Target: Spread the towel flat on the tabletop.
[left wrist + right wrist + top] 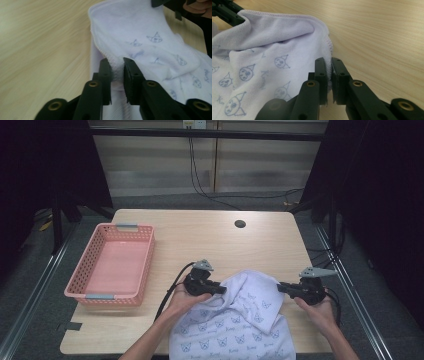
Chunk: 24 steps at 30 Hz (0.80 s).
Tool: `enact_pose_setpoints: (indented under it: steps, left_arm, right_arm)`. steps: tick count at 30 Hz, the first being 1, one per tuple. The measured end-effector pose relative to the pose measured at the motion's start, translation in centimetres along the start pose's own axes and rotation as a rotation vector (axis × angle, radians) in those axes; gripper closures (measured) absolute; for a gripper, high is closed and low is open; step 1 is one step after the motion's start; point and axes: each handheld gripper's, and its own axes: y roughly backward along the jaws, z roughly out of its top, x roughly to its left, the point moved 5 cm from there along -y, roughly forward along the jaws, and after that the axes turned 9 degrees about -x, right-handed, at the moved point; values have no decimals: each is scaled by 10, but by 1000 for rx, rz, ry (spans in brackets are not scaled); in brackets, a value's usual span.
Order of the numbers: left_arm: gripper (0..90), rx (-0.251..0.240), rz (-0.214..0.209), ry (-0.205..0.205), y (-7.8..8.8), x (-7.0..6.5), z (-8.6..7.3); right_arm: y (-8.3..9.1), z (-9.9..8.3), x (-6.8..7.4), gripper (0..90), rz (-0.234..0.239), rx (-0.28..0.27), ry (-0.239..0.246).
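The white cloth [240, 320] with small printed faces lies at 6 o'clock on the tabletop [210, 235], its near part hanging over the edge toward the person. The left gripper [117, 66] has its fingers clamped on the cloth's hemmed edge at the cloth's 10 o'clock corner, and the right gripper [329, 65] has its fingers clamped on the hem at the cloth's 2 o'clock corner. A pink basket [82, 285] sits at 9 o'clock, well apart from the cloth.
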Motion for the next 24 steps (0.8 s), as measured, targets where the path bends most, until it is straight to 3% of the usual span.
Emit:
enact_pose_setpoints:
  steps: [2,4,7,9,11,12,14,17,18,20,24]
  left_arm:
    - [813,-9,-1,-45,-4,-12,9]
    - [819,-33,-40,-69,-11,-27,21]
    - [817,-28,-81,-108,-23,-46,29]
    - [789,-4,-96,-111,-35,-53,29]
    - [714,57,-128,-98,-46,-56,22]
    - [665,85,-147,-87,-50,-56,17]
    - [579,96,-127,-69,-51,-54,10]
    - [553,34,-119,-11,-38,-44,15]
    - [554,6,-125,-1,-32,-40,19]
    - [572,-24,-96,2,-23,-33,24]
    - [623,10,-76,1,-26,-23,17]
  right_arm:
    - [2,2,0,845,-1,-9,-3]
    - [3,4,-1,846,-7,-19,-4]
    - [5,5,-2,847,-13,-28,1]
    - [6,4,-2,847,-18,-22,1]
    - [6,2,-3,847,-22,-11,2]
    - [6,1,-3,847,-27,-6,4]
    - [5,-3,-4,846,-24,8,8]
    - [4,-6,-6,846,-28,19,1]
    - [4,-5,-7,846,-31,18,2]
    - [4,-3,-6,846,-29,13,0]
    - [1,-2,-5,845,-26,19,2]
